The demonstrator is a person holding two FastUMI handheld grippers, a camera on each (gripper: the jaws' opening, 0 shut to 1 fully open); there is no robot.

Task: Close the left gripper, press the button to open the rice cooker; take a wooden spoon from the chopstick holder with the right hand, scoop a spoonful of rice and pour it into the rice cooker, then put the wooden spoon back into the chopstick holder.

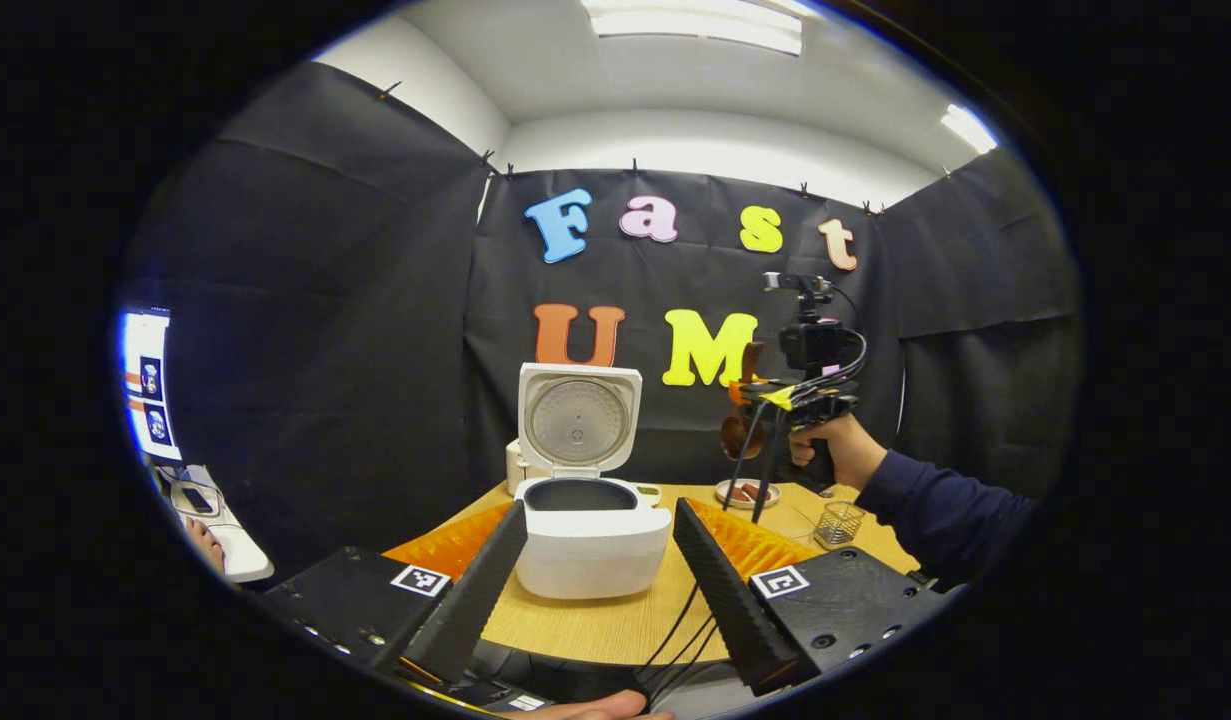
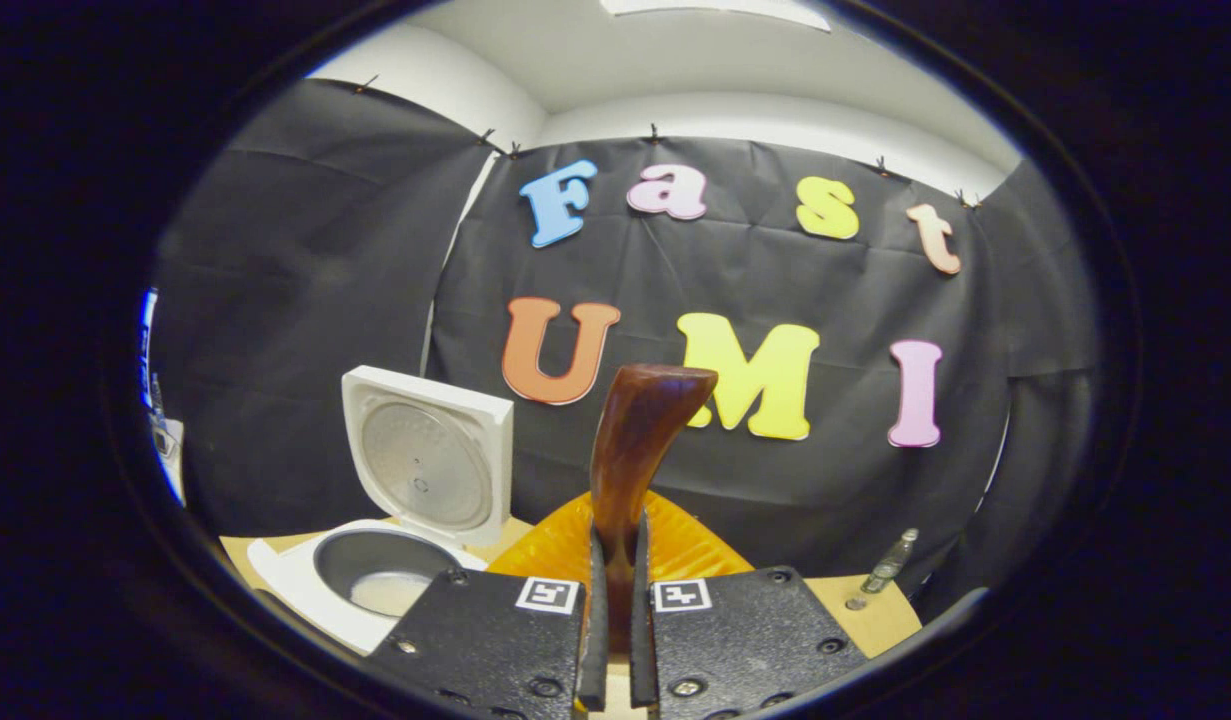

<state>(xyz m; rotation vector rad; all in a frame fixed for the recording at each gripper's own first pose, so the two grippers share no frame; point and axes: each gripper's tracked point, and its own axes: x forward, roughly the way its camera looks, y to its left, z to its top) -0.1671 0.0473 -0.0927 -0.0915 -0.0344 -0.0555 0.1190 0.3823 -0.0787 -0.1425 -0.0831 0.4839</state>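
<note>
Wooden table [image 1: 615,625] under everything, pale top, orange ribbed mat [image 1: 455,540] spread across its far half. White rice cooker [image 1: 592,540] standing on the table near the middle, lid [image 1: 578,418] swung up and upright at the back, dark inner pot [image 1: 580,494] exposed; from the right gripper view, same cooker low at the left with a pale patch at the bottom of the pot. Left gripper [image 1: 597,575] low in the foreground of its own view, fingers spread wide apart with the cooker framed between them, touching nothing. Right gripper [image 2: 615,610] raised well above the table at the right of the left gripper view, gripped by a hand [image 1: 843,450] in a dark sleeve [image 1: 940,510]; fingers drawn narrow and clamped on the handle of the wooden spoon [image 2: 635,450], pressing it from both sides. Spoon held upright in the right gripper view, brown and glossy, upper end flaring and bending to the right. Small dish [image 1: 747,493] with reddish contents on the table behind the cooker. Wire-mesh chopstick holder [image 1: 839,523] on the table at the right, below the raised hand. Small bottle [image 2: 890,565] at the table's far right edge.
</note>
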